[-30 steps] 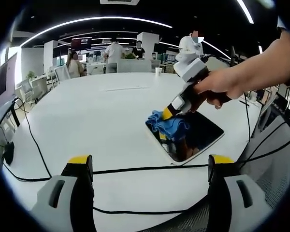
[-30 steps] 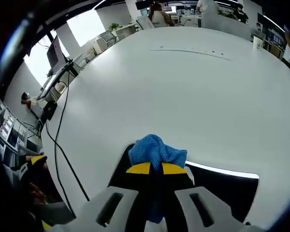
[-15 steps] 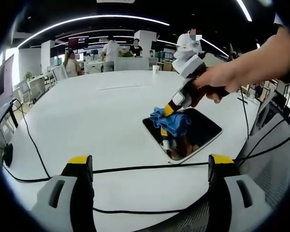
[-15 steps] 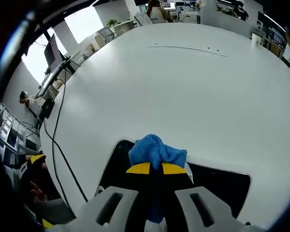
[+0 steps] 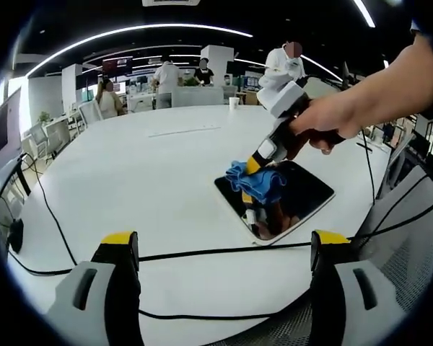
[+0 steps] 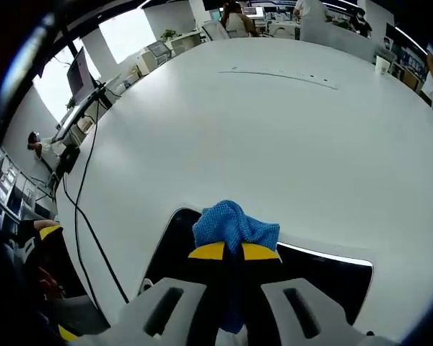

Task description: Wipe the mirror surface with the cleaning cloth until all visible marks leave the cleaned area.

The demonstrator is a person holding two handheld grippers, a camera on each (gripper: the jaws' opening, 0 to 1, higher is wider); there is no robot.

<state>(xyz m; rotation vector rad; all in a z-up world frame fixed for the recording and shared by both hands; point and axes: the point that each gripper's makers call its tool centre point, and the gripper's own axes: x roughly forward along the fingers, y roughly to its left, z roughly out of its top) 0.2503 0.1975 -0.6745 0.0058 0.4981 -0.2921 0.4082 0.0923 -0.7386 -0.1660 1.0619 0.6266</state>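
Left gripper (image 5: 220,249) nearest, jaws spread wide, empty, hovering over black cable (image 5: 202,252) on white bench (image 5: 130,166). Beyond: right gripper (image 6: 227,251), jaws clamped on blue cleaning cloth (image 6: 233,225), pressing it onto mirror (image 5: 303,191) flat on bench. Cloth soft, bunched; hold by gathered fold. Mirror likely slick, fragile, light; may slide. People far behind.

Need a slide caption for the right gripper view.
Right gripper presses the blue cloth onto the mirror on the white table.
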